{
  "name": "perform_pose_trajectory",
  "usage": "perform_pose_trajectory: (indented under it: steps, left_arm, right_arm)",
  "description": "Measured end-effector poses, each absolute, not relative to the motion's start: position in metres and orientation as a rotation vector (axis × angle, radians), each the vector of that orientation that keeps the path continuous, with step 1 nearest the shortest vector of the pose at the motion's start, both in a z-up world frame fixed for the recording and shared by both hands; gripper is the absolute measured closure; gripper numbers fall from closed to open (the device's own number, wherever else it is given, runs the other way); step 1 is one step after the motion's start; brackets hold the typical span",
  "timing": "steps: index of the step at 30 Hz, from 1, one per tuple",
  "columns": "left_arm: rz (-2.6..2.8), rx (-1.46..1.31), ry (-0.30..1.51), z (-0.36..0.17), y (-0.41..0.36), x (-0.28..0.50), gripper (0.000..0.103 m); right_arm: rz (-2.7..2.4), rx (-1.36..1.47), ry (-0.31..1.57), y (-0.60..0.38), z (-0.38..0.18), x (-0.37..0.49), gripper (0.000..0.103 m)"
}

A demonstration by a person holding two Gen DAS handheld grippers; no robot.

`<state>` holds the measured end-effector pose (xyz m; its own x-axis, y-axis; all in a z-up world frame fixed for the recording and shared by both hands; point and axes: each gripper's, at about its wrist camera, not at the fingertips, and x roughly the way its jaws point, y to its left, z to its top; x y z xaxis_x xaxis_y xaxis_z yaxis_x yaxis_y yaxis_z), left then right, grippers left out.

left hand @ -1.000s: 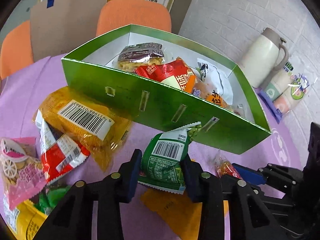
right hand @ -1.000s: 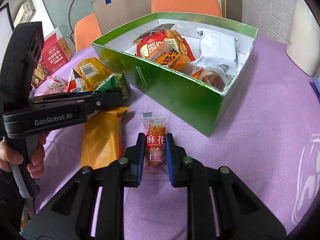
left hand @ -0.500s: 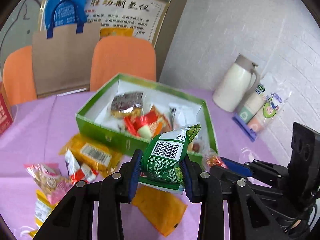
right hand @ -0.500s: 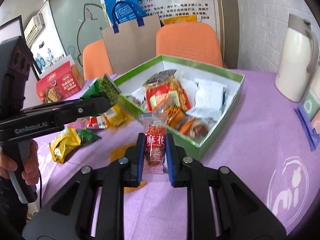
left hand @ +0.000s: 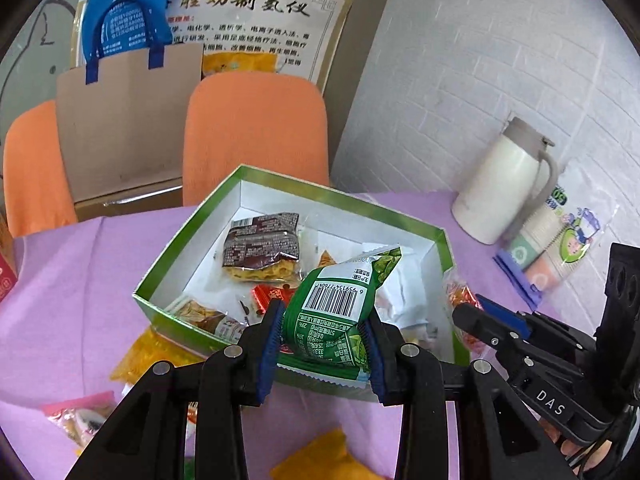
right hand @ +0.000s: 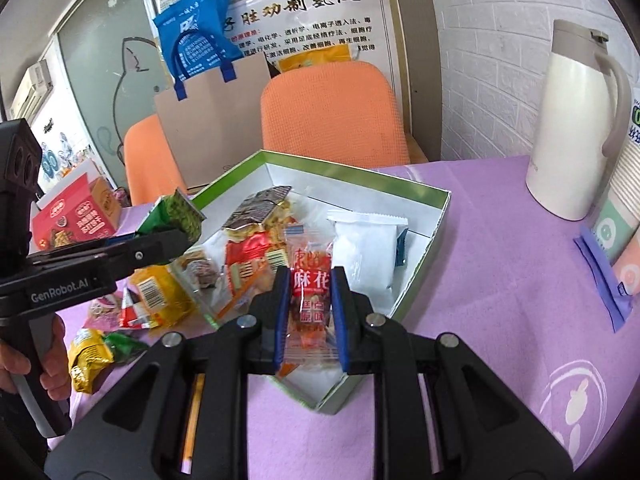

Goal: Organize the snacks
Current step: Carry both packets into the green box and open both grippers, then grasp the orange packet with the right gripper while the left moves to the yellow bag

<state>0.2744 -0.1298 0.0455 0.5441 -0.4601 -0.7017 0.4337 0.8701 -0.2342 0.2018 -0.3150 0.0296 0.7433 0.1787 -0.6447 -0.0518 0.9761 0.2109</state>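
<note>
above the green box (left hand: 188, 242) on the purple bench (right hand: 500, 280), both grippers carry a snack. the left gripper (left hand: 325, 344) is closed on a green snack packet (left hand: 336, 312), its barcode side facing the camera, and it hangs over the near part of the box. the right gripper (right hand: 311, 312) is clamped on a small clear mahua packet (right hand: 310, 280) with red print, over the near corner of the box. in the left wrist view the right gripper shows at the right rim of the box, so the two tools are close to each other.

inside the box several snacks already lie: a dark brown packet (left hand: 260, 246) toward the far side, a white packet (right hand: 366, 256) by the right wall, a red packet (right hand: 250, 250) and some smaller ones between them. this part of the task looks done.

what is left, as i judge it: the two held packets are not yet released into the box. outside the box, on its left side, more snacks wait on the bench: a yellow packet (right hand: 160, 292) with a barcode, a red and white packet (right hand: 134, 314), a yellow-green packet (right hand: 90, 354), a pink packet (left hand: 78, 418), and an orange packet (left hand: 320, 458) close below the grippers. a white thermos jug (right hand: 574, 120) stands well apart at the right and seems not part of the work. so i think the task is near the middle, with at least five loose packets remaining after these two.
</note>
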Motion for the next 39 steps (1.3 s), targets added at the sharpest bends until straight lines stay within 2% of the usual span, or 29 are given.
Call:
perform_pose_trajectory:
  steps: [3,6,7,8,9,10,13,22,32,39]
  left_arm:
    - [-0.531,-0.033,0.867,0.034,-0.133,0.284,0.066]
    - [-0.527,-0.027,0.882,0.025,-0.134,0.291,0.065]
    - [-0.52,-0.023,0.882,0.023,-0.134,0.292,0.052]
    - [-0.508,-0.018,0.881,0.022,-0.133,0.292,0.04]
    - [-0.484,-0.016,0.872,0.021,-0.131,0.291,0.015]
    - [-0.46,-0.016,0.849,0.021,-0.129,0.29,0.008]
    - [-0.434,-0.005,0.796,0.024,-0.123,0.284,0.002]
    - [-0.415,-0.006,0.785,0.038,-0.108,0.264,0.002]
    - [-0.4,0.037,0.707,0.073,-0.094,0.201,0.002]
    - [-0.395,0.012,0.718,0.079,-0.078,0.163,0.002]
  right_arm:
    - [0.117,0.174,0.73,-0.317,0.02,0.215,0.081]
    - [0.122,0.148,0.726,-0.315,0.012,0.222,0.076]
    - [0.121,0.135,0.723,-0.314,0.01,0.223,0.066]
    - [0.118,0.124,0.718,-0.313,0.009,0.222,0.05]
    - [0.115,0.119,0.712,-0.313,0.008,0.222,0.043]
    - [0.108,0.115,0.699,-0.313,0.007,0.22,0.034]
    - [0.09,0.104,0.677,-0.313,0.006,0.215,0.03]
    - [0.106,0.129,0.675,-0.309,0.021,0.193,0.029]
    - [0.156,0.109,0.635,-0.285,0.047,0.145,0.028]
    - [0.203,0.067,0.638,-0.262,0.046,0.115,0.028]
